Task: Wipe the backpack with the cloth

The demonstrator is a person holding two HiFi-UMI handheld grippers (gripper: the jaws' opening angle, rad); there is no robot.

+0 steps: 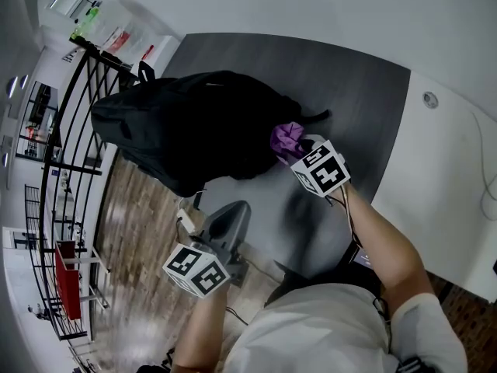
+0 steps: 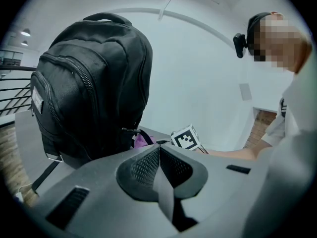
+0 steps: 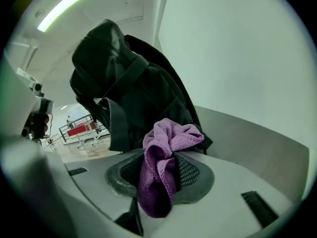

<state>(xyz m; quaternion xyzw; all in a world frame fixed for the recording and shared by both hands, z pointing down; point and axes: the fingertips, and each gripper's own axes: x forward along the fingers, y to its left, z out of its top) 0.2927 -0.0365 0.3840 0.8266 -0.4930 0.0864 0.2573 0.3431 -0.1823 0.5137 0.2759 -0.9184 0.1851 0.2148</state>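
the right hand-held gripper (image 3: 166, 168) pinches the purple cloth (image 3: 168, 139) just beside the black backpack (image 1: 194, 127), which stands mid-frame on the tabletop (image 1: 345, 92). the left hand-held gripper (image 2: 159, 158) is closed, empty and braces nothing, so a hard wipe could topple the backpack.

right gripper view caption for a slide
Right gripper holding a purple cloth, black backpack ahead on grey table.

The left gripper (image 2: 159, 155) sits at 7 o'clock in the head view, jaws pressed together, empty; the right gripper (image 1: 295, 152), at 3 o'clock on an outstretched bare forearm (image 1: 380, 239), clamps a purple cloth (image 3: 163, 148).
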